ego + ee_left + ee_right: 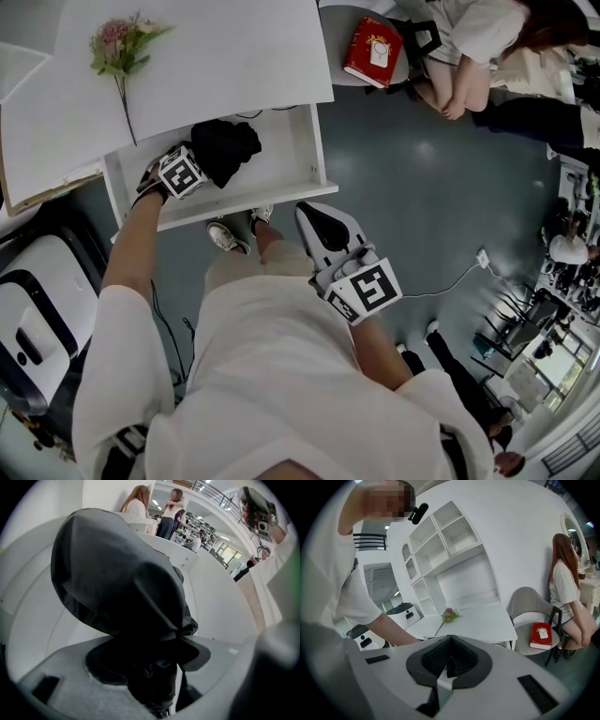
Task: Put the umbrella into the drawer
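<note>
A black folded umbrella (228,148) lies inside the open white drawer (310,155) under the table. My left gripper (201,161) reaches down into the drawer and is shut on the umbrella's near end. In the left gripper view the umbrella (117,583) fills the middle, its dark bundle rising from between the grey jaws of the left gripper (157,679) against the drawer's white floor. My right gripper (308,212) hangs in front of my body, below the drawer's front panel. Its jaws are shut, their pads meeting with nothing between them, as the right gripper (450,638) view shows.
A white table (244,56) above the drawer carries a flower sprig (120,49). A red book (373,51) lies on a chair at the back right, next to a seated person (473,47). A white machine (28,309) stands at my left. My shoes (225,237) are under the drawer.
</note>
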